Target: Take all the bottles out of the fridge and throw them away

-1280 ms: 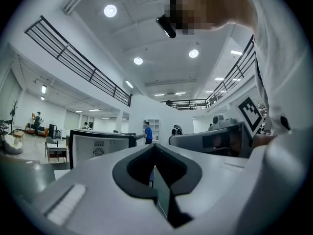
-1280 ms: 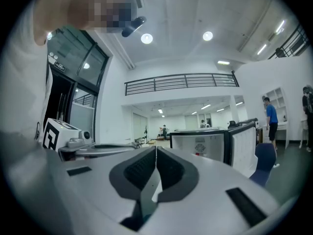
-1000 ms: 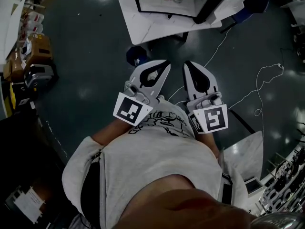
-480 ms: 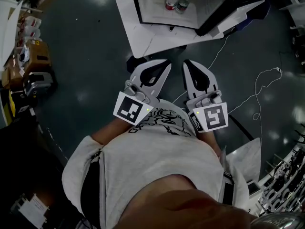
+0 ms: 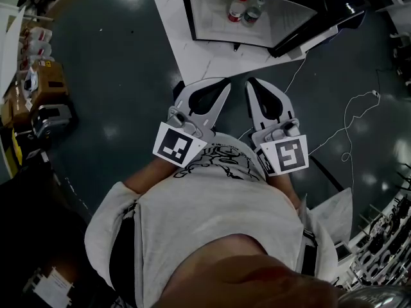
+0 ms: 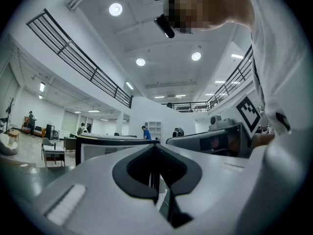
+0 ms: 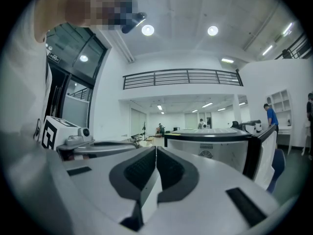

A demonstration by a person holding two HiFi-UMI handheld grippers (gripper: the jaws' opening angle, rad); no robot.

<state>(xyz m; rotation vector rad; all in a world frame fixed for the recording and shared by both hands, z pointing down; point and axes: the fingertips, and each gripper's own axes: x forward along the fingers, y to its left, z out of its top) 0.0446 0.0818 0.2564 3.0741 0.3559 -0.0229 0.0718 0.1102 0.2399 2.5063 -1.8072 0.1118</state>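
Dark, glossy floor (image 5: pixel 115 56) spreads under me. My left gripper (image 5: pixel 225 82) and right gripper (image 5: pixel 251 83) sit side by side at mid-frame, each with jaws pressed together on nothing. Beyond their tips, at top centre, the open fridge (image 5: pixel 209 15) on a white slab (image 5: pixel 192 53) holds two bottles (image 5: pixel 238 7).

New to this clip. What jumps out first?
Dead centre of the head view are the left gripper and right gripper, side by side, each with a marker cube, both shut and empty. Just past their tips, at the top of that view, the fridge stands open with two bottles inside, none taken out yet.
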